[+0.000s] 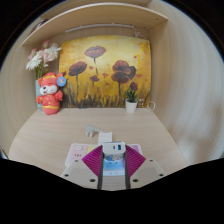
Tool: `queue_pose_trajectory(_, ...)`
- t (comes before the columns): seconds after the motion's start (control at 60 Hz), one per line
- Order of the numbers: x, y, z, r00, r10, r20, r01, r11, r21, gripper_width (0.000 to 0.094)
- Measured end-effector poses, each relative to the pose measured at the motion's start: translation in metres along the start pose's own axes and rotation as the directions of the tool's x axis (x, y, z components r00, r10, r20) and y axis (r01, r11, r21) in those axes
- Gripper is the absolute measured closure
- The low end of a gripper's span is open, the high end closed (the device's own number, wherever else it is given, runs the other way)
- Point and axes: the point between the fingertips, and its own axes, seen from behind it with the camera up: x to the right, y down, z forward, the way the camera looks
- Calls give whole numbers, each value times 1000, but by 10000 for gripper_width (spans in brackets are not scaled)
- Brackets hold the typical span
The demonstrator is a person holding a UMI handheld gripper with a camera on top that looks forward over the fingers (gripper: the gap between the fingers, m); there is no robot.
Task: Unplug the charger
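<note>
Wooden panelling encloses a small alcove, with a pale wooden table set below a large painting of poppies on the back wall and a shelf running above it.

At the far left a spray of white flowers is stood against the wall, and just beneath it a red and white plush toy is seated upright, both kept to the back, so that the front of the table is left free for work. Toward the middle of the table a small white object, possibly a charger or adapter, is laid flat on its own; what it is cannot be told with certainty.

Nearer, a white power strip is placed close to the front edge, within easy reach. A grey and white charger is seated in it, and this is taken to be the thing to be unplugged. The claw is held low over the strip, its magenta pads spread apart on either side of the charger with gaps showing, so nothing is gripped yet. Such a straddling hold is judged to prepare a squeeze on the plug body before a straight pull away from the strip.

Further right, a small potted plant is set at the back by the wall, well apart from the strip.
</note>
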Motion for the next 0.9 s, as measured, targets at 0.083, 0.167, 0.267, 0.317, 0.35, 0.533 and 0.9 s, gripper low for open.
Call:
queue_pose_trajectory(0.083, 1, -1, -1, 1000, 10, 2, -10, 1000, 6, 662)
queue_pose_trajectory(0.167, 6, 1, 16, 1000, 7, 16, -7, 1000, 20, 705)
queue_pose_trajectory(0.267, 4, 3, 16, 999, 43, 32, -43, 999, -15, 746)
queue_pose_trajectory(0.317, 2, 4, 17, 999, 34, 41, -32, 998, -48, 763)
queue_pose_trajectory(0.35, 2, -1, 14, 998, 17, 64, -12, 997, -79, 773)
queue_pose_trajectory(0.533, 81, -209, -42, 999, -35, 1, 33, 965, 260, 773)
queue_pose_trajectory(0.9, 151, -16, 17, 999, -17, -43, 11, 989, -145, 760)
